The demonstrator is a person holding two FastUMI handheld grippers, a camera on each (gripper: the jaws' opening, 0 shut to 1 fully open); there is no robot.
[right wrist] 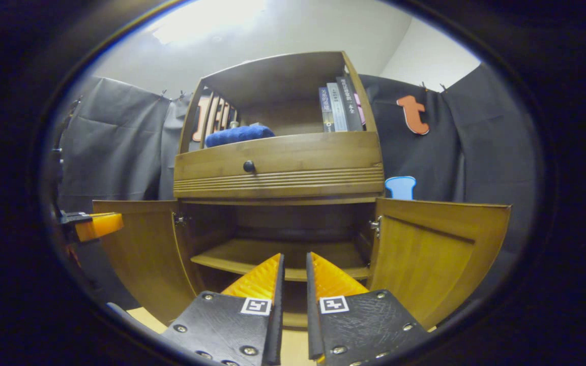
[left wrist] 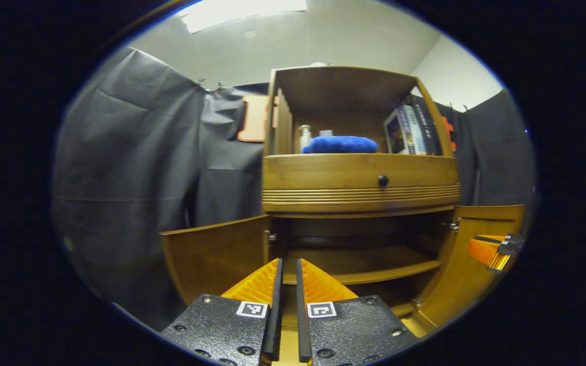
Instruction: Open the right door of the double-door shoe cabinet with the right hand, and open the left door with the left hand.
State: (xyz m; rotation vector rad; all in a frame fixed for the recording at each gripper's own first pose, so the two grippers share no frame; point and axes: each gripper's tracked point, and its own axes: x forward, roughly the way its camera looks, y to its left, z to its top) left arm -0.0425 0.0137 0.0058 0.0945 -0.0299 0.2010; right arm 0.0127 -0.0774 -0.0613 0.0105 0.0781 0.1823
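Cabinet [right wrist: 277,162] fills the far middle of both views, and both lower doors stand swung wide. Left door [right wrist: 140,254] hangs out to the left, right door [right wrist: 435,254] out to the right, and the inner shelf [right wrist: 272,256] lies bare between them. Judging by that, both openings look done; nothing of the task seems left except backing the tools away.

Drawer front above the doors, with its dark knob [right wrist: 248,166], sits flush. Upper shelf holds a blue cloth [right wrist: 239,134] on the left and books [right wrist: 339,107] on the right.

Right gripper [right wrist: 294,267] sits near, facing the open bay, fingers nearly together with a thin gap, gripping nothing, clear of both doors. Left gripper [left wrist: 289,269] is the same: narrow gap, nothing held, aimed at the shelf.
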